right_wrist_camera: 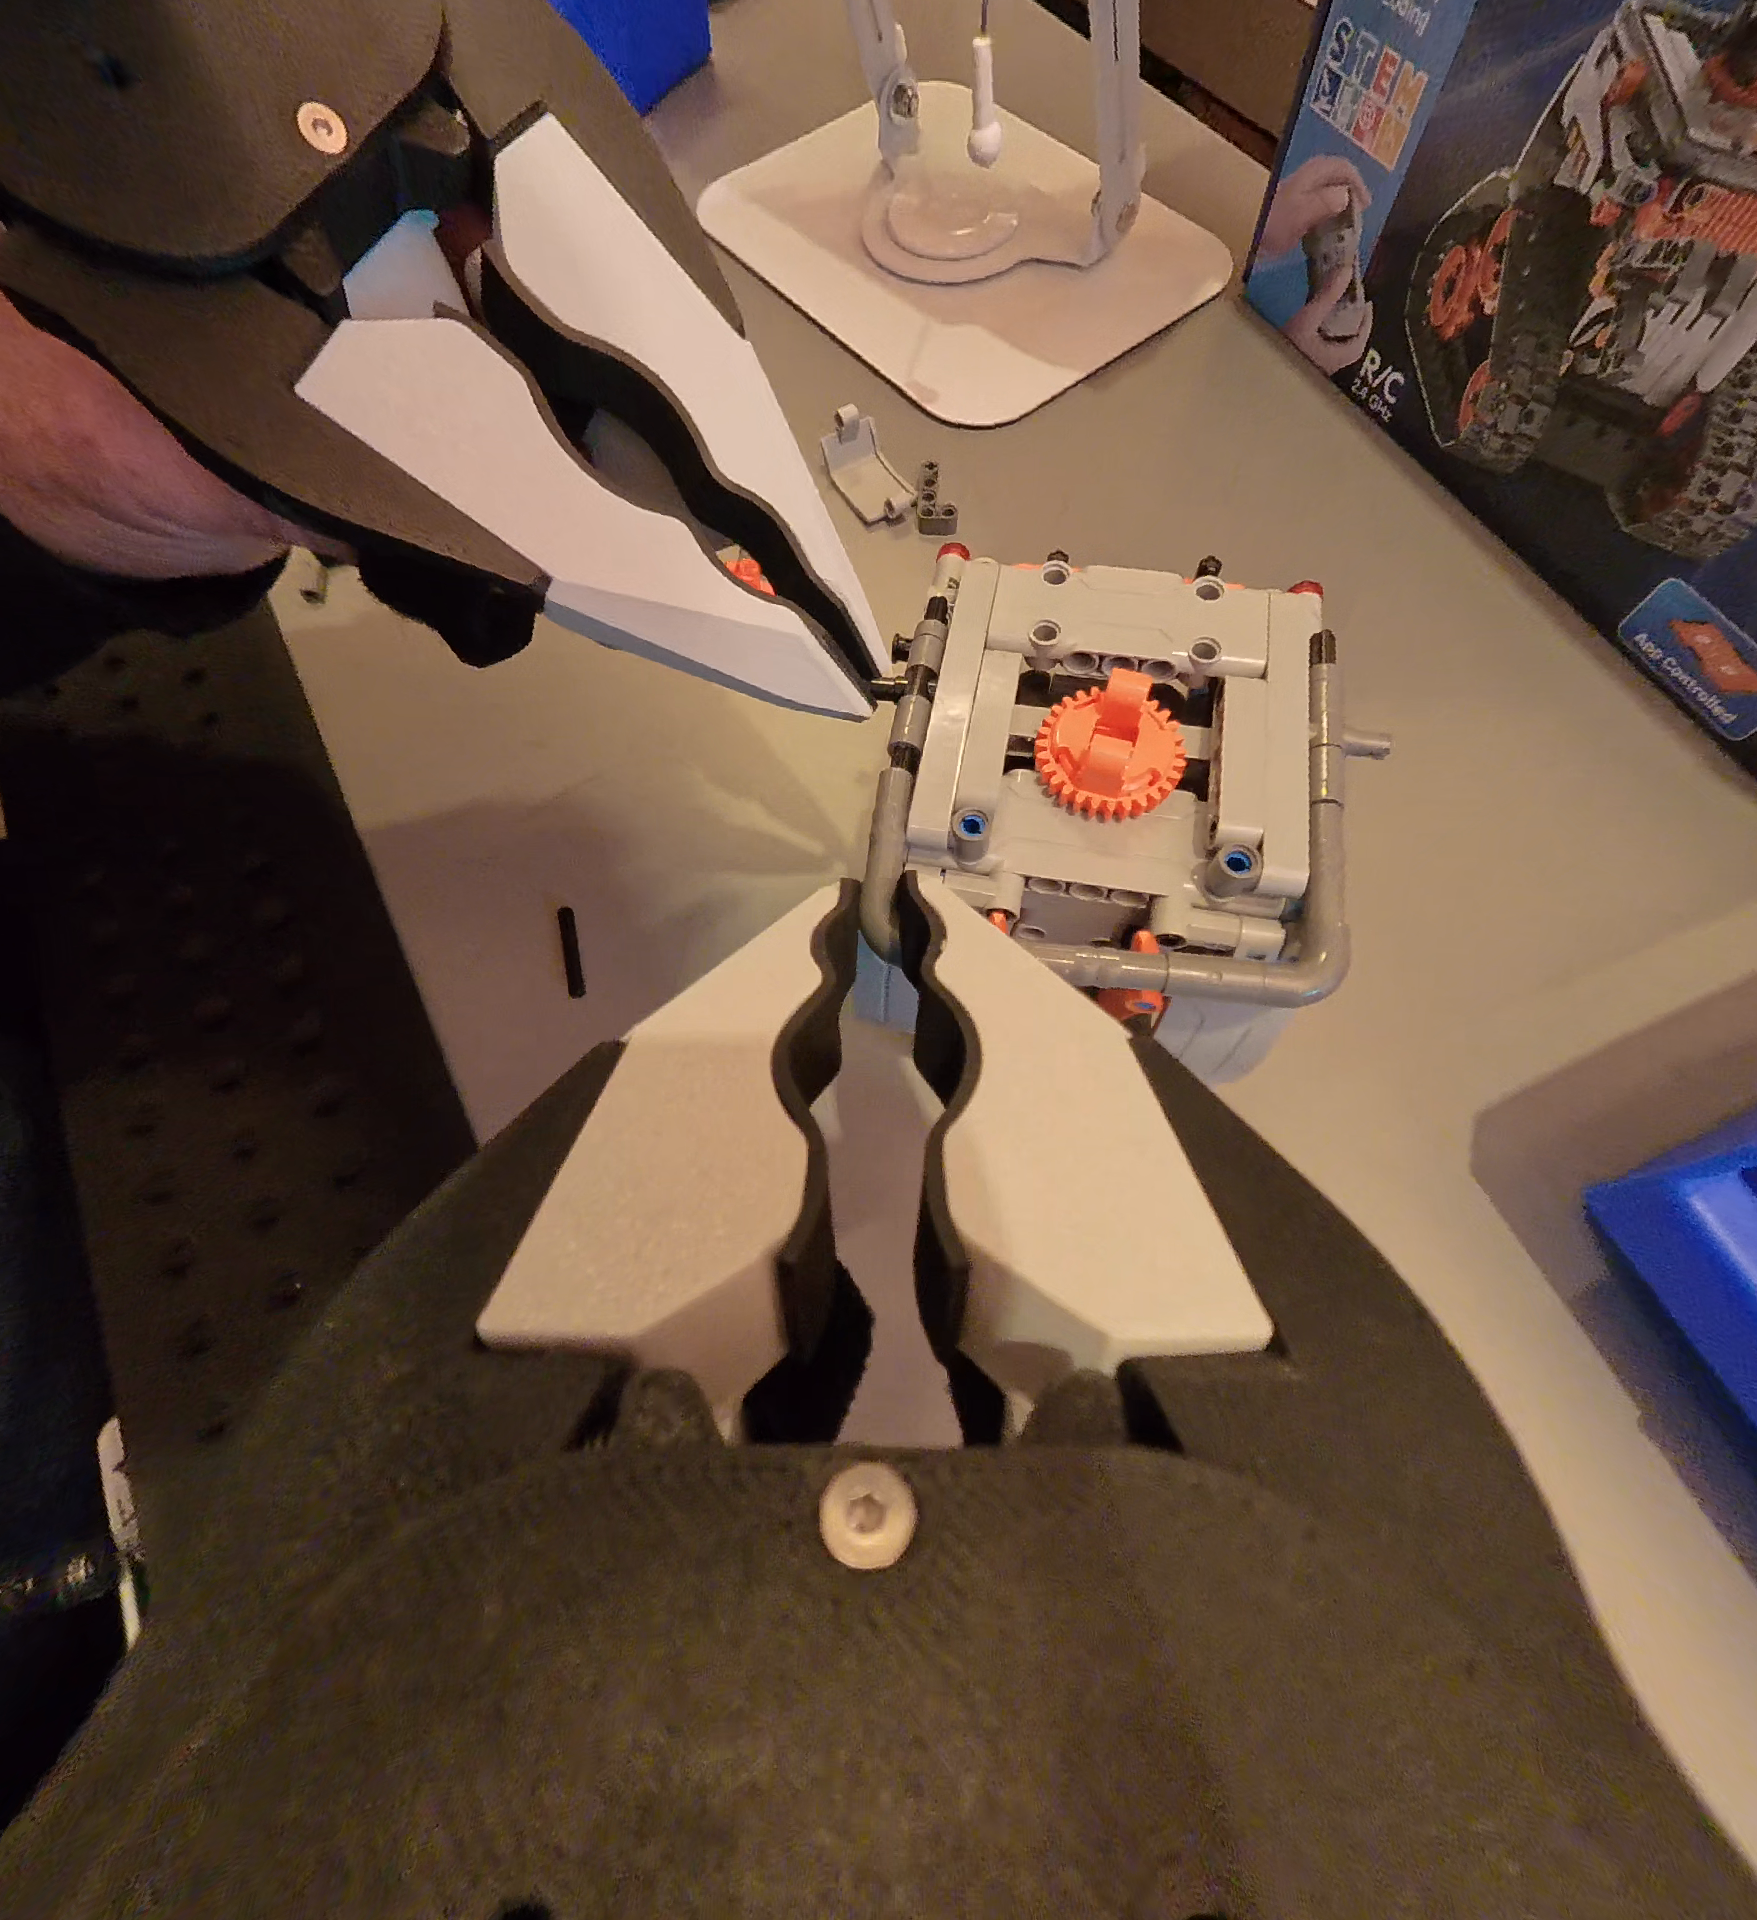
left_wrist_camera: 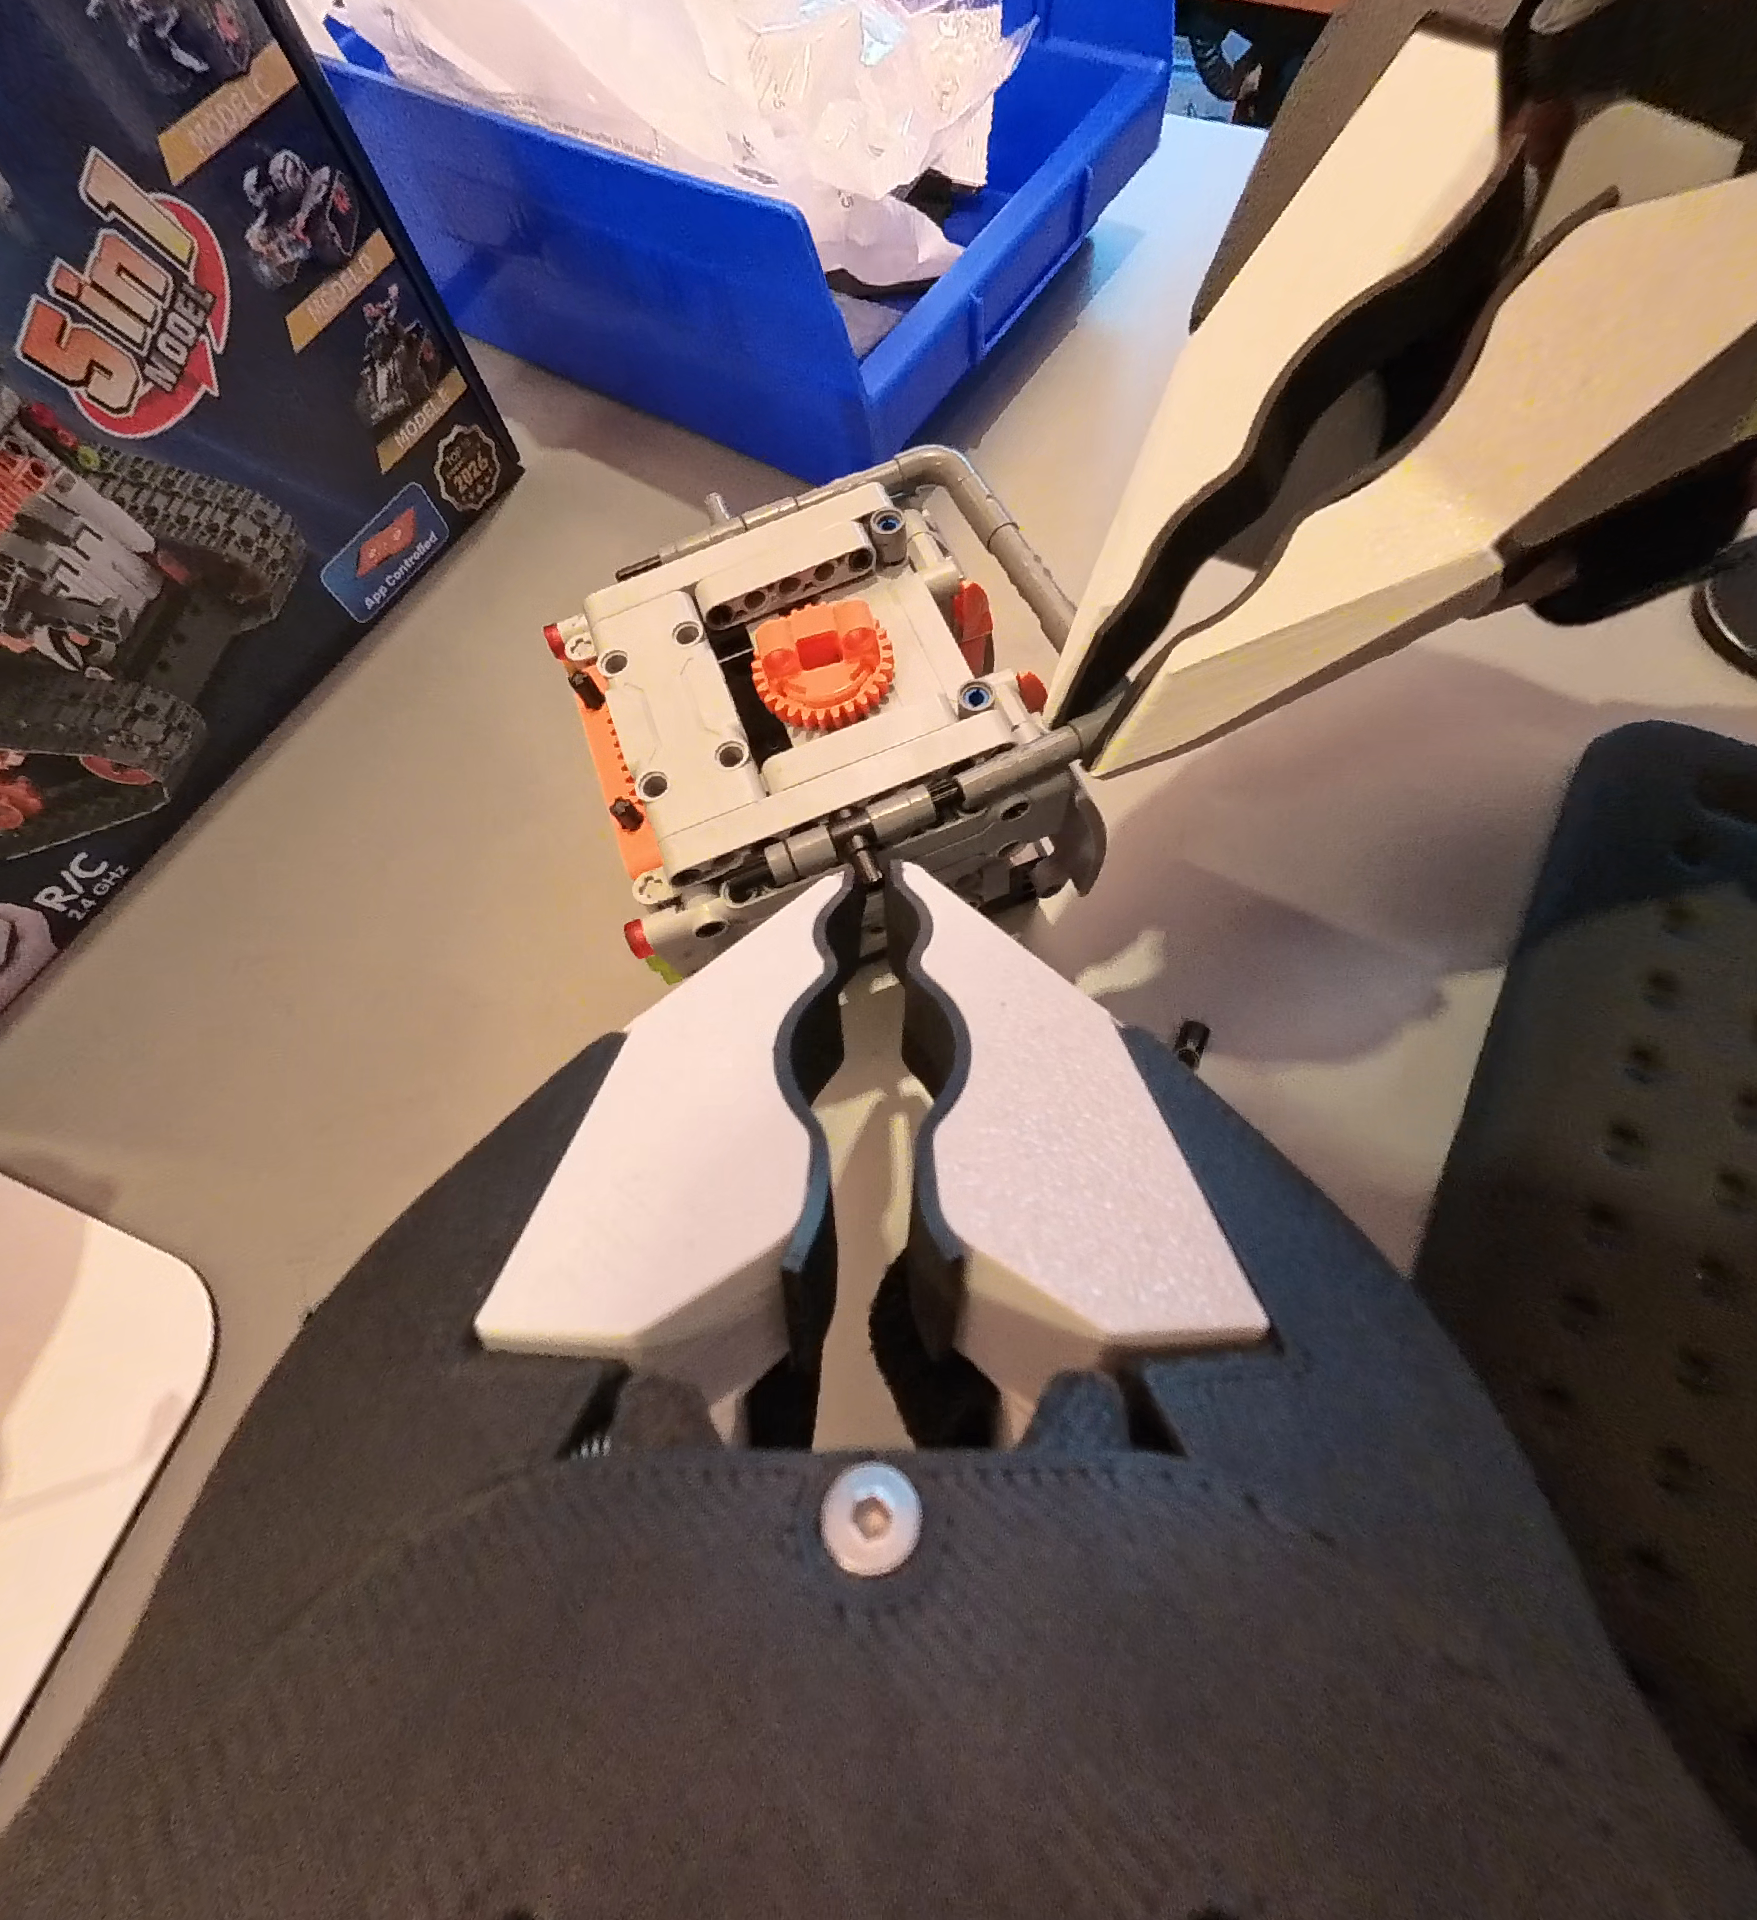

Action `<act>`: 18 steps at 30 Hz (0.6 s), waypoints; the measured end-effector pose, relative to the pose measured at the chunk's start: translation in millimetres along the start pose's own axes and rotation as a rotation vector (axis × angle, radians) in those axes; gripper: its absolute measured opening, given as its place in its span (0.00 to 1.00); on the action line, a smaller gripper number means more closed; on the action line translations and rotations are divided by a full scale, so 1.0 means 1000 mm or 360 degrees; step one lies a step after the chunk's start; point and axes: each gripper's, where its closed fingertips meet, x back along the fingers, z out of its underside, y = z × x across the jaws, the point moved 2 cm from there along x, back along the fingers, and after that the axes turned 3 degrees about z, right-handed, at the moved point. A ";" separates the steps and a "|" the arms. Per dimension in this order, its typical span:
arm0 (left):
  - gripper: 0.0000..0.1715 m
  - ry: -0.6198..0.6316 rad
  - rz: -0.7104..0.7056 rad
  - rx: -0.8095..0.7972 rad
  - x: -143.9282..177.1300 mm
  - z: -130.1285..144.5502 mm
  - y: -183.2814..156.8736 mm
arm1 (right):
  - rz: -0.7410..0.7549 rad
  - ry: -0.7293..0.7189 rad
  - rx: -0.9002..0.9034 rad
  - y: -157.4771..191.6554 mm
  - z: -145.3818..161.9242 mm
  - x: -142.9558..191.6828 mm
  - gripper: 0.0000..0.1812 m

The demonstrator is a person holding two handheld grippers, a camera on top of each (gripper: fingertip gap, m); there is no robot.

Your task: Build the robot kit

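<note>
So my left claw (left_wrist_camera: 866,878) is pinched nearly closed on a little black pin (left_wrist_camera: 866,860) sticking out of the near edge of the grey brick block (left_wrist_camera: 822,717), the one with the orange gear (left_wrist_camera: 820,681) on top, sitting on the table (left_wrist_camera: 334,935). My right claw (right_wrist_camera: 900,894) is squeezed on the bent grey tube (right_wrist_camera: 879,831) at the block's corner. Toy box (left_wrist_camera: 126,468) is left of the block, blue bin (left_wrist_camera: 708,281) behind it, and a couple of loose grey pieces (right_wrist_camera: 884,478) lie just beyond it.
</note>
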 end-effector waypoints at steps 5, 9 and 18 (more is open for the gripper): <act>0.01 0.0006 0.0013 -0.0024 -0.003 -0.001 -0.004 | -0.0002 0.0002 -0.0011 -0.002 -0.002 0.000 0.03; 0.01 0.0012 0.0036 -0.0015 -0.001 0.000 -0.004 | -0.0036 -0.0006 -0.0006 -0.001 0.000 0.006 0.03; 0.01 0.0002 0.0056 -0.0028 0.002 0.002 -0.003 | -0.0028 0.0015 0.0090 0.007 0.001 0.001 0.03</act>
